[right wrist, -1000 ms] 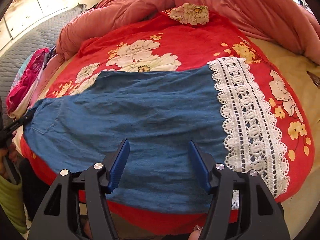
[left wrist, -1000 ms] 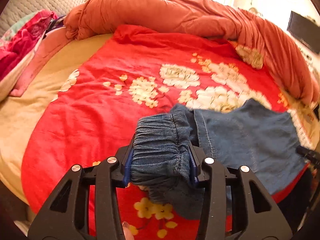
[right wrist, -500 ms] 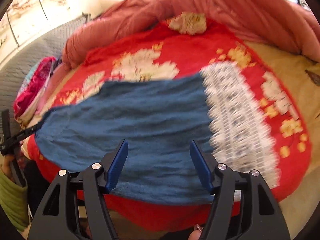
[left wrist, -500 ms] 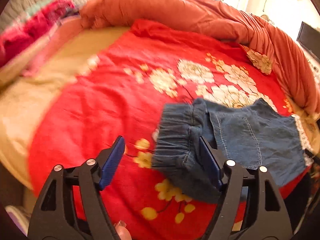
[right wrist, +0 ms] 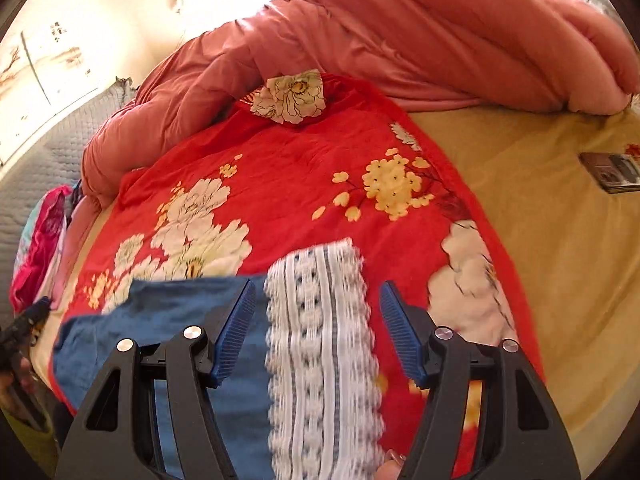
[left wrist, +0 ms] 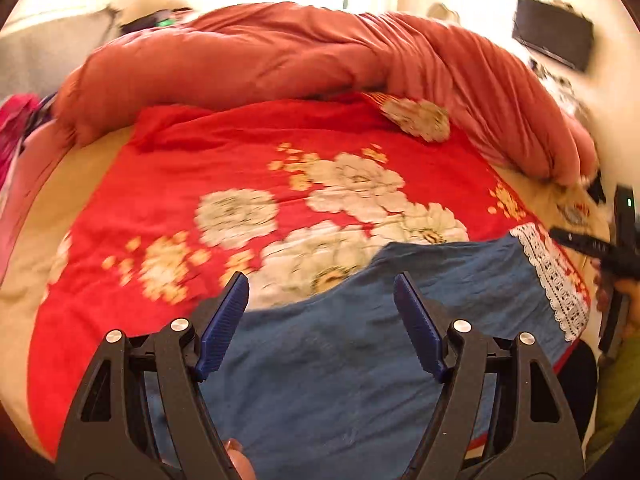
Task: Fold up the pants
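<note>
"Can you make out the whole of those pants (left wrist: 360, 360)?"

"No. In the left wrist view the near part runs off the bottom edge and behind the left gripper (left wrist: 320, 320). The flowers on the red cover (left wrist: 160, 200) are smeared too."

"And the lace trim (right wrist: 320, 340)?"

"Blurred in the right wrist view, cut off at the bottom. The small dark object (right wrist: 610, 172) on the beige sheet (right wrist: 540, 240) is too small to tell."

left gripper (left wrist: 320, 304): a second ago clamped on the gathered waistband of the denim pants (left wrist: 360, 360); now jaws apart, nothing between them, above the flat denim. right gripper (right wrist: 316, 312): formerly over mid-denim; now shifted over the white lace hem (right wrist: 320, 340).
</note>
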Motion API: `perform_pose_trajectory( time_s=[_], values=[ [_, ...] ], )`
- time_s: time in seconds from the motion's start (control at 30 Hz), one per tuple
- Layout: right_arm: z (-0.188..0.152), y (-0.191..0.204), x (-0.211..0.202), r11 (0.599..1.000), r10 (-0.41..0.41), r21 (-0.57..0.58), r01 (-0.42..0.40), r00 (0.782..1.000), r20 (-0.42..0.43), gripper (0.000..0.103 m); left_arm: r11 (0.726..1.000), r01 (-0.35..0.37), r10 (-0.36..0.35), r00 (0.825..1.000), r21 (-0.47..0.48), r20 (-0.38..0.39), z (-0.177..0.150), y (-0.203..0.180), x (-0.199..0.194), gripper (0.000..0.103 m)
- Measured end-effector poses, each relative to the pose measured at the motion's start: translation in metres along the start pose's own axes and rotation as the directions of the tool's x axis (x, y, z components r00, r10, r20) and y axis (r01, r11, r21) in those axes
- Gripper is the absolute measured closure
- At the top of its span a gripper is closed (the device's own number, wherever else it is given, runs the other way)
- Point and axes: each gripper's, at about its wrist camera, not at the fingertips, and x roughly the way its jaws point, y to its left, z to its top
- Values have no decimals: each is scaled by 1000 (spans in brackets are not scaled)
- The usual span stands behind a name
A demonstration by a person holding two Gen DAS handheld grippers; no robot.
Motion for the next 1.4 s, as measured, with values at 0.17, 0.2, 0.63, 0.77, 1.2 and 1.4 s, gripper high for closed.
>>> perform_pose_trajectory(
  time_s=[0.17,0.2,0.63,0.77,1.2,1.4],
  values=[
    [14,3,31,999,-5,-47,2,998,-59,40,993,69,-64,996,98,-59,13,-38,37,27],
    [17,2,36,999,-7,-46,4,998,-66,40,991,76,-69,995,113,-71,13,-44,44,26],
    [18,-14,71,998,54,-5,-55,990,-134,47,987,155,-140,963,46,-232,16,-38,132,26],
    [15,-13,71,998,61,-20,-64,990,-124,53,976,216,-209,942,-3,-261,12,-33,153,36],
    [8,1,52,985,136,-102,-139,990,-32,82,954,297,-301,938,-50,-174,10,-39,138,98],
    [28,20,44,976,108,-196,-99,994,35,82,973,230,-226,962,11,-150,19,-45,138,98]
  ],
)
